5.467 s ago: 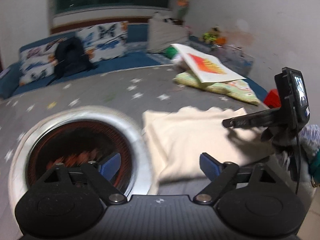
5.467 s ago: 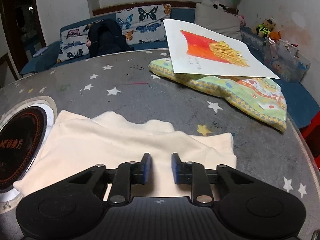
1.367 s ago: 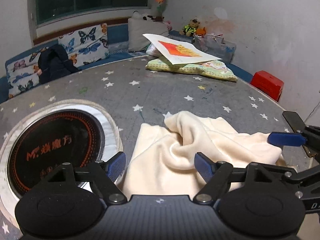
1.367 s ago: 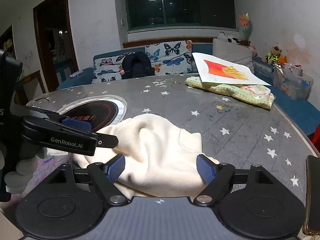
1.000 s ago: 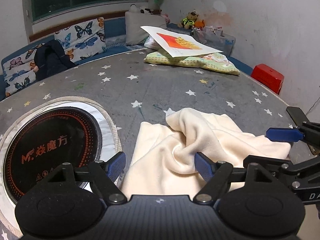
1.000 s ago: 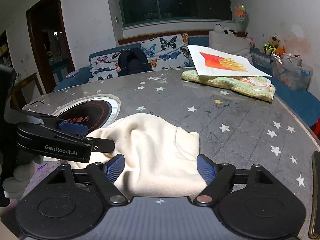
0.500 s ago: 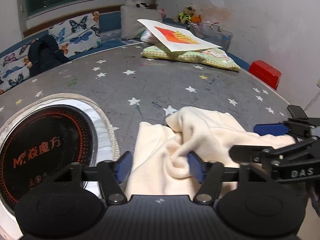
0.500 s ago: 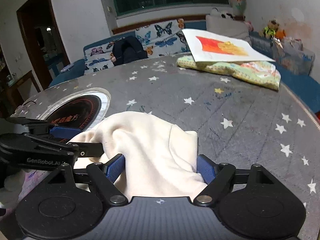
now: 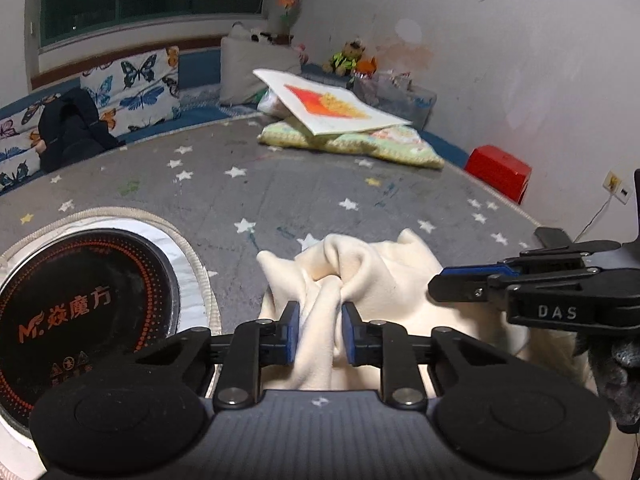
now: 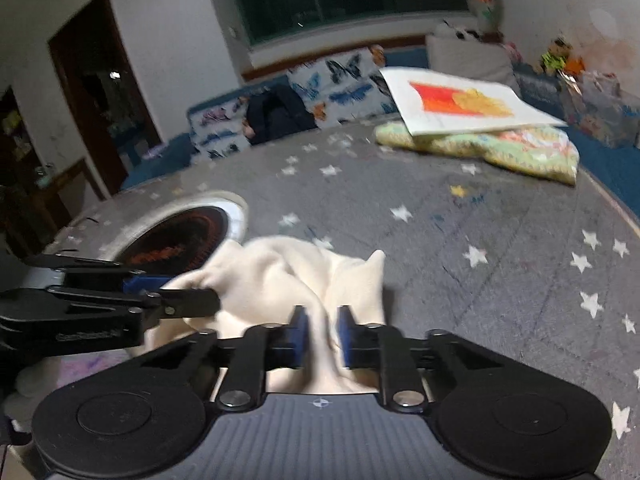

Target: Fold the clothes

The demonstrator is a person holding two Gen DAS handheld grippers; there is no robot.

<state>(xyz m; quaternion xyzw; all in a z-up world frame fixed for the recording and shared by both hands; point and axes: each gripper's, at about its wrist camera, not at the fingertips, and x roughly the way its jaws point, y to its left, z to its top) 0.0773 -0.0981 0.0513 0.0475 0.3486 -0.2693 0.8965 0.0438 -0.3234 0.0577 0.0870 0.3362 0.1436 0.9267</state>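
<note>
Left wrist view first: our left claw (image 9: 319,330) has just been closing and now pinches a bunched ridge of the cream garment (image 9: 384,280), which lies crumpled on the starry tabletop (image 9: 280,188), with the round cooktop (image 9: 80,304) at nine o'clock. Right wrist view: our right claw (image 10: 322,334) has likewise just been closing and grips the garment's (image 10: 280,276) near edge at six o'clock. We judge we should lift both claws evenly and together, keeping the cloth taut between them so it opens flat.

Near edge of the cream garment (image 9: 384,280) hidden behind both gripper bodies.
</note>
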